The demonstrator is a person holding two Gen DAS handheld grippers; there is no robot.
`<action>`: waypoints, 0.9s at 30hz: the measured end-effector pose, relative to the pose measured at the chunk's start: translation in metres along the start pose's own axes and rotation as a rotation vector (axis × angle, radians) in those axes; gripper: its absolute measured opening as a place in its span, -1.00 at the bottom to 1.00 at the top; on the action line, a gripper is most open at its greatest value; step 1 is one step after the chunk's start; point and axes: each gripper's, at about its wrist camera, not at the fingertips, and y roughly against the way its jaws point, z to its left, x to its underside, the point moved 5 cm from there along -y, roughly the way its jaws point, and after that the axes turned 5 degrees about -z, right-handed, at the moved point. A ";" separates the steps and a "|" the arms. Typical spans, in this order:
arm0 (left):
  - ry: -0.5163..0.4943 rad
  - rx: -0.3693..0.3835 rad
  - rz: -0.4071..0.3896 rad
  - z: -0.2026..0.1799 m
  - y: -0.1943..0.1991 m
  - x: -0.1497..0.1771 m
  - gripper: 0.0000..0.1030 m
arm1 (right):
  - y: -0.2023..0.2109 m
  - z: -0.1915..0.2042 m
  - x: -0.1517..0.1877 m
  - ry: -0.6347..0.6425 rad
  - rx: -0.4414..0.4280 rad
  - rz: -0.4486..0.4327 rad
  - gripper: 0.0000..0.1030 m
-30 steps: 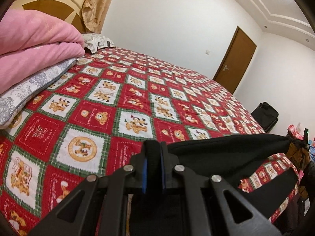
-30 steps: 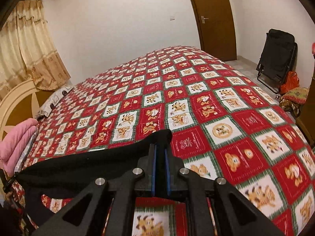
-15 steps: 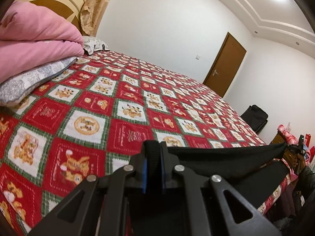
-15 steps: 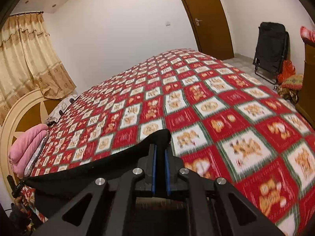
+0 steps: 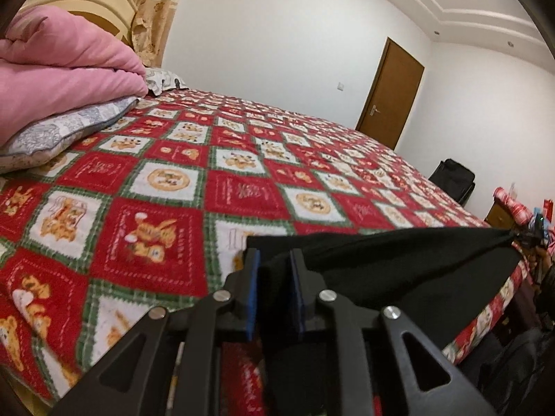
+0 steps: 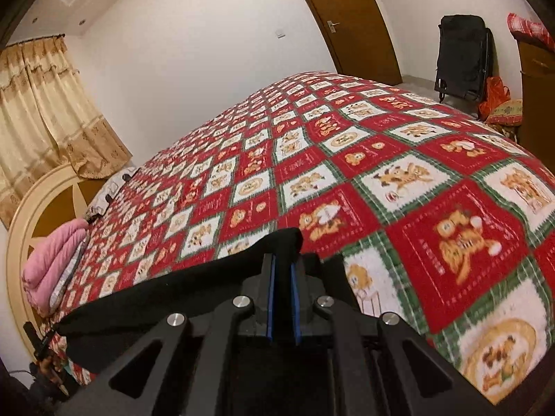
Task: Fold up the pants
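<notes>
The black pants hang stretched between my two grippers, low over the near edge of the bed's red, white and green patchwork cover. The jaws of my left gripper are opening. Its blue pads stand apart, with one corner of the pants lying loose between them. In the right wrist view my right gripper is shut on the other corner of the pants, and a fold of cloth pokes out past its tips over the cover.
A folded pink blanket lies on a grey patterned pillow at the head of the bed, in front of a curtain. A brown door is in the far wall. A black folded chair and an orange bag stand beyond the bed's foot.
Both grippers have sunk lower and moved forward over the bed with the pants stretched between them. The left gripper's pads, pressed together before, now stand apart.
</notes>
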 end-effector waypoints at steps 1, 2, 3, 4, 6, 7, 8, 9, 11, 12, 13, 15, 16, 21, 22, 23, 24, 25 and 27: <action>-0.008 -0.006 -0.002 0.000 0.002 0.002 -0.59 | 0.002 -0.001 0.002 0.001 0.000 0.001 -0.84; -0.015 -0.007 -0.004 0.000 0.004 0.004 -0.59 | 0.004 -0.002 0.005 -0.002 0.000 0.002 -0.83; -0.021 -0.011 -0.002 0.001 0.006 0.007 -0.59 | 0.005 -0.002 0.008 -0.006 0.000 0.003 -0.83; -0.024 -0.014 0.003 0.001 0.008 0.010 -0.59 | 0.007 -0.004 0.011 -0.011 0.001 0.004 -0.83; -0.037 -0.021 0.006 0.002 0.010 0.014 -0.59 | 0.013 -0.007 0.016 -0.028 -0.004 -0.003 -0.81; -0.043 -0.034 0.013 0.003 0.012 0.016 -0.57 | 0.016 -0.008 0.017 -0.039 -0.004 -0.006 -0.81; -0.043 -0.036 0.014 0.004 0.013 0.017 -0.55 | 0.018 -0.010 0.018 -0.047 -0.002 -0.010 -0.80; -0.042 -0.037 0.015 0.006 0.015 0.018 -0.55 | 0.023 -0.012 0.018 -0.050 0.007 -0.019 -0.80; -0.042 -0.051 0.017 0.011 0.020 0.020 -0.55 | 0.031 -0.013 0.018 -0.044 0.020 -0.030 -0.80; -0.035 -0.061 0.013 0.014 0.023 0.021 -0.55 | 0.034 -0.015 0.018 -0.046 0.023 -0.036 -0.80; -0.026 -0.068 0.013 0.017 0.025 0.022 -0.55 | 0.041 -0.018 0.019 -0.049 0.037 -0.048 -0.80; -0.001 -0.087 0.012 0.024 0.029 0.024 -0.55 | 0.050 -0.023 0.020 -0.060 0.047 -0.059 -0.80; 0.010 -0.089 0.010 0.026 0.031 0.025 -0.55 | 0.056 -0.025 0.021 -0.070 0.055 -0.067 -0.80; 0.027 -0.114 -0.015 0.027 0.045 0.015 -0.55 | 0.091 0.000 0.017 -0.027 0.091 -0.141 -0.80; 0.028 -0.120 -0.029 0.027 0.048 0.009 -0.55 | 0.094 0.024 0.014 0.035 0.070 -0.151 -0.80; 0.026 -0.127 -0.040 0.026 0.049 0.002 -0.55 | 0.092 0.048 0.011 0.090 0.047 -0.146 -0.80; 0.023 -0.135 -0.047 0.026 0.049 -0.002 -0.55 | 0.088 0.067 0.010 0.131 0.032 -0.135 -0.80; 0.017 -0.150 -0.051 0.025 0.048 -0.009 -0.55 | 0.076 0.099 0.008 0.194 0.005 -0.106 -0.80; 0.009 -0.182 -0.056 0.020 0.042 -0.022 -0.55 | 0.047 0.153 0.011 0.283 -0.067 -0.037 -0.80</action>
